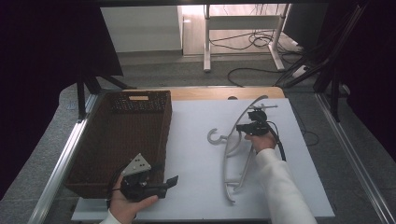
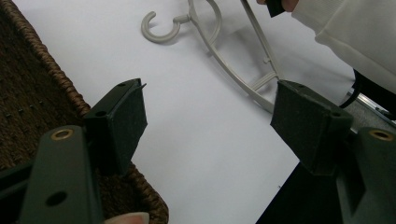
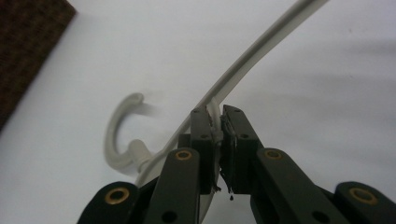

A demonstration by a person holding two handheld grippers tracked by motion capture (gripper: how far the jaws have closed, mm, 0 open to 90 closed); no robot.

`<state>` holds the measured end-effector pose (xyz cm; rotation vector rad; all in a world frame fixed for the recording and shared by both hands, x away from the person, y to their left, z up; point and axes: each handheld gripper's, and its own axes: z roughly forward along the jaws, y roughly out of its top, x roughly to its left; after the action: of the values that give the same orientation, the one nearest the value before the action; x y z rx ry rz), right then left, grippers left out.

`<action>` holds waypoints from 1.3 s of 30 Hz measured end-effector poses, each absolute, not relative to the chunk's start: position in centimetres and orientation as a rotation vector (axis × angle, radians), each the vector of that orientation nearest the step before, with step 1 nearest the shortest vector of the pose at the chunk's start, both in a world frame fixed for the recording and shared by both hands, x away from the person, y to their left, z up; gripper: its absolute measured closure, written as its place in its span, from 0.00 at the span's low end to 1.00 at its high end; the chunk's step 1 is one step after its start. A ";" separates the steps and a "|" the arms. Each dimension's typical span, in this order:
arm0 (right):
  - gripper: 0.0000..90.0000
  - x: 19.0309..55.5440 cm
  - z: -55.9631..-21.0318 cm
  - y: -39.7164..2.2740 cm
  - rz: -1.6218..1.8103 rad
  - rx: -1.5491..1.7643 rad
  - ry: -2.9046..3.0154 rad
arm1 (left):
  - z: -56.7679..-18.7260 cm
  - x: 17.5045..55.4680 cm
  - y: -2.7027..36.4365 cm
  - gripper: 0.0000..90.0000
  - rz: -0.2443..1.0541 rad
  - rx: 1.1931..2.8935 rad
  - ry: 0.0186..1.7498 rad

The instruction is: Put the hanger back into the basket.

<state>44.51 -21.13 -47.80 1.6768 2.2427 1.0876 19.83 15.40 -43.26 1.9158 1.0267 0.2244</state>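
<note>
A pale grey plastic clothes hanger (image 1: 238,140) lies on the white tabletop (image 1: 196,140), its hook (image 1: 215,136) pointing left toward the basket. My right gripper (image 1: 243,128) is shut on the hanger's curved arm just beside the hook; in the right gripper view the pads clamp the arm (image 3: 217,128) and the hook (image 3: 116,135) curls to the left. My left gripper (image 1: 170,183) rests near the table's front edge, next to the basket's corner, jaws wide open with nothing between them. In the left gripper view the hanger (image 2: 219,51) lies farther off, beyond the open pads (image 2: 128,116).
A dark brown wicker basket (image 1: 121,140) stands on the left part of the table. Its rim (image 2: 60,79) runs beside my left jaw. A metal rail (image 1: 60,158) borders the table's left side. Cables and a desk frame sit on the floor beyond.
</note>
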 end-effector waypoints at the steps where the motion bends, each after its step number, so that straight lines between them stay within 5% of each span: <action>1: 0.94 44.5 -47.6 -21.3 1.120 1.676 2.242 | -43.3 19.8 15.4 0.29 0.225 1.915 1.028; 39: 0.96 41.4 -42.1 -24.5 1.957 1.686 2.057 | -43.5 20.4 15.2 0.29 0.213 1.923 1.037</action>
<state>41.43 -24.46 -42.09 1.6856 2.0566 1.9567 20.36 15.16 -43.52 1.9232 1.0374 0.2130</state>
